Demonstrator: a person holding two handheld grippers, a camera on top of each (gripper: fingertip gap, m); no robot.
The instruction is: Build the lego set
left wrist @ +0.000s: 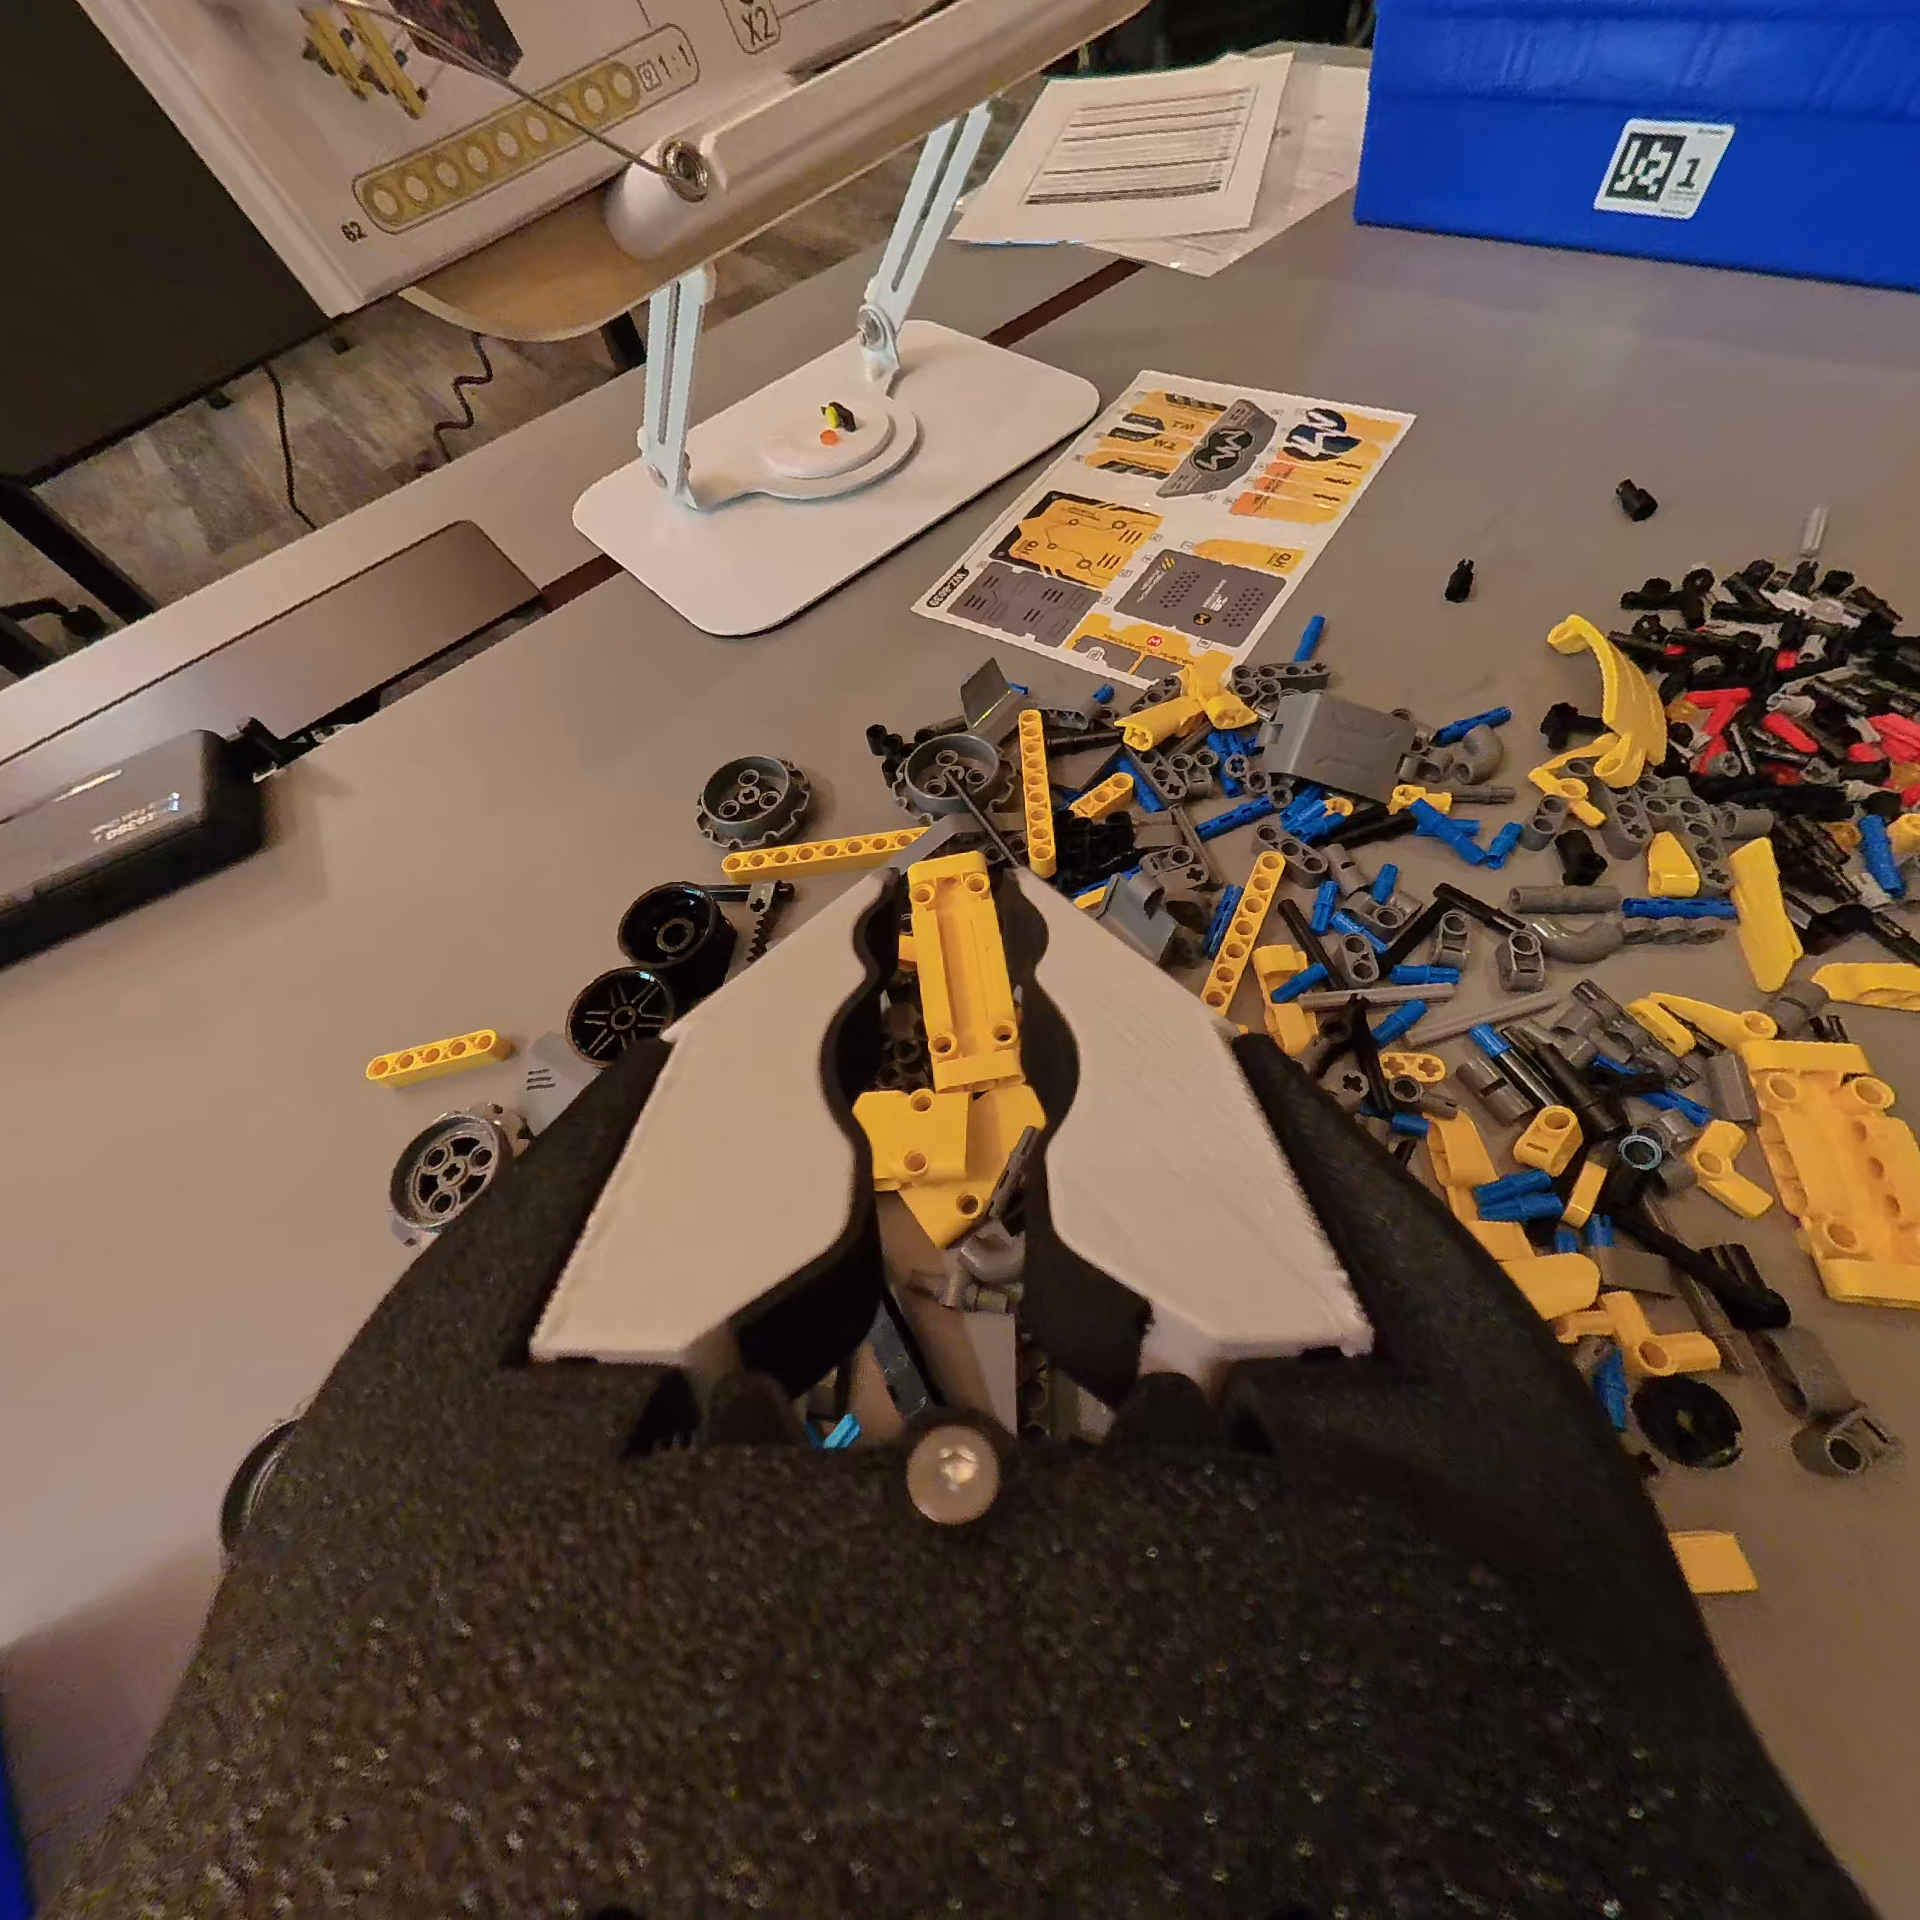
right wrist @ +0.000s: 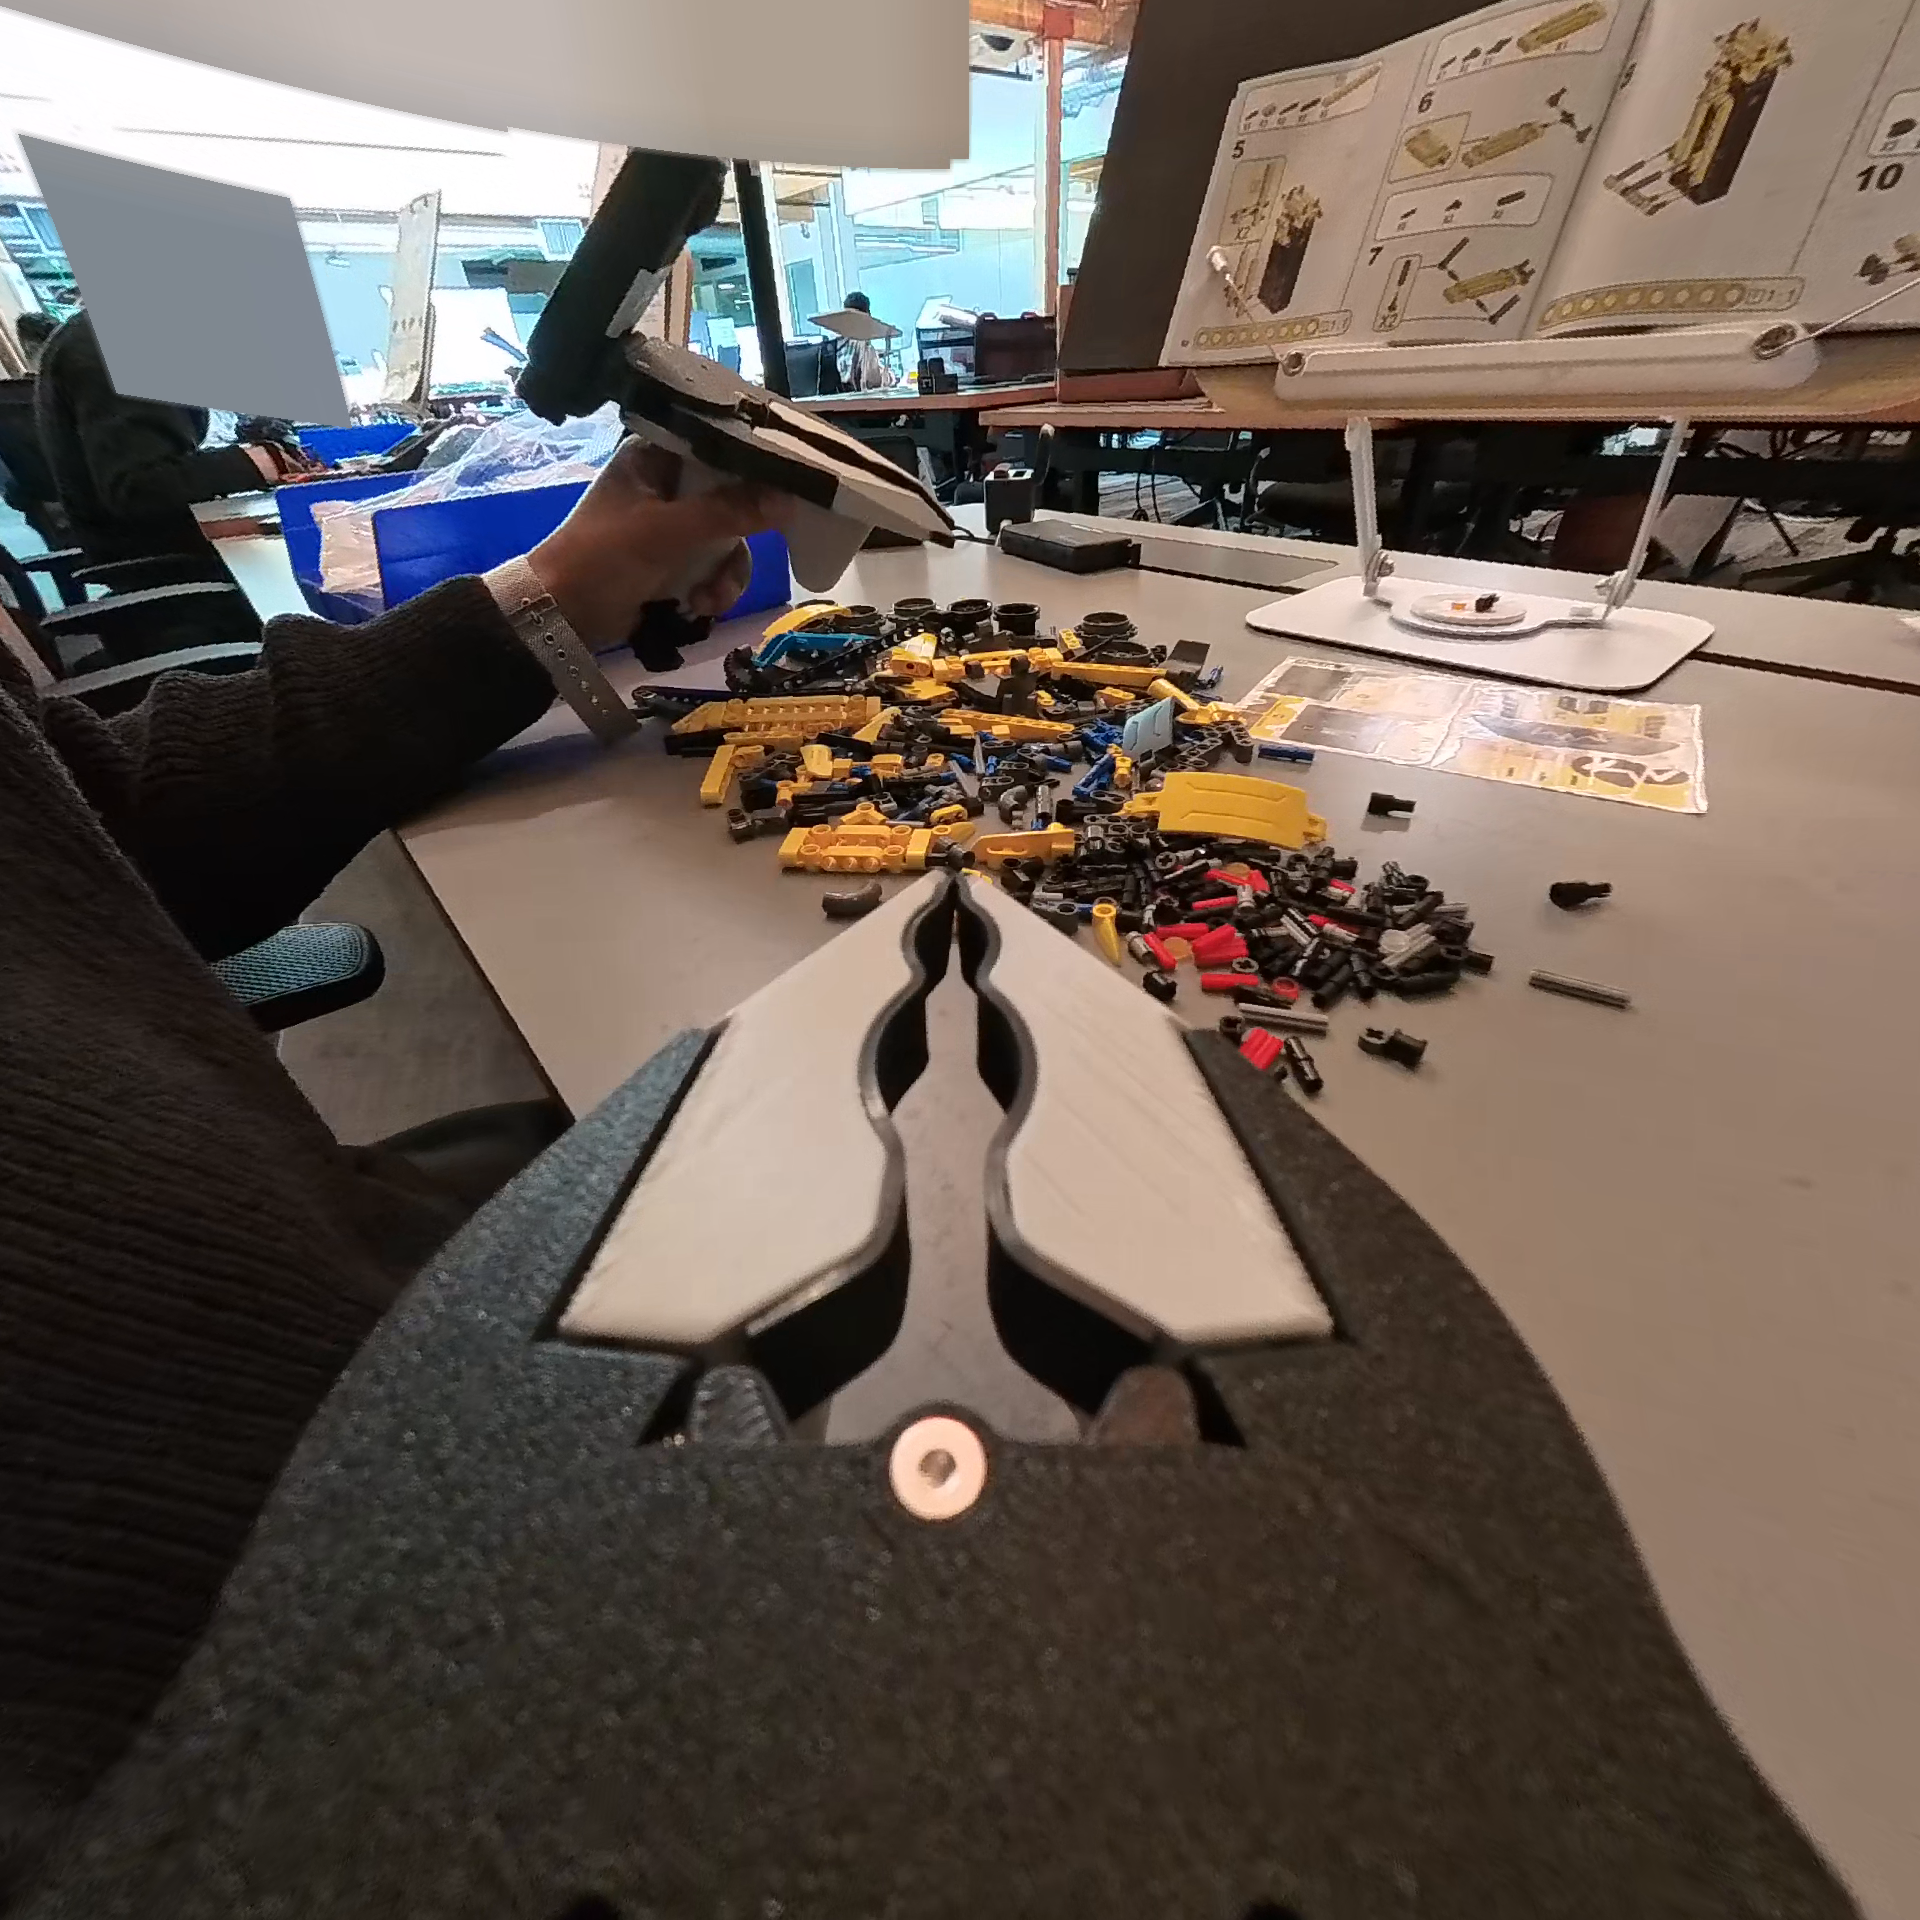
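Now your left gripper (left wrist: 951,904) hangs above the left end of the pile of building pieces (left wrist: 1351,935), its jaws parted with nothing between them; seen through the gap, a yellow panel piece (left wrist: 961,971) lies on the grey surface (left wrist: 468,1299) below. Loose wheels (left wrist: 675,930) sit just left of it. In the right wrist view your left hand (right wrist: 665,561) holds that gripper raised over the far left of the pile. Your right gripper (right wrist: 956,894) points at the pile's near edge, jaws clenched together on nothing, tips near a small grey elbow piece (right wrist: 852,900). Farther off lie a sticker sheet (right wrist: 1475,732), a white stand (right wrist: 1475,623) carrying an open booklet (right wrist: 1558,166), and a blue bin (left wrist: 1642,135).
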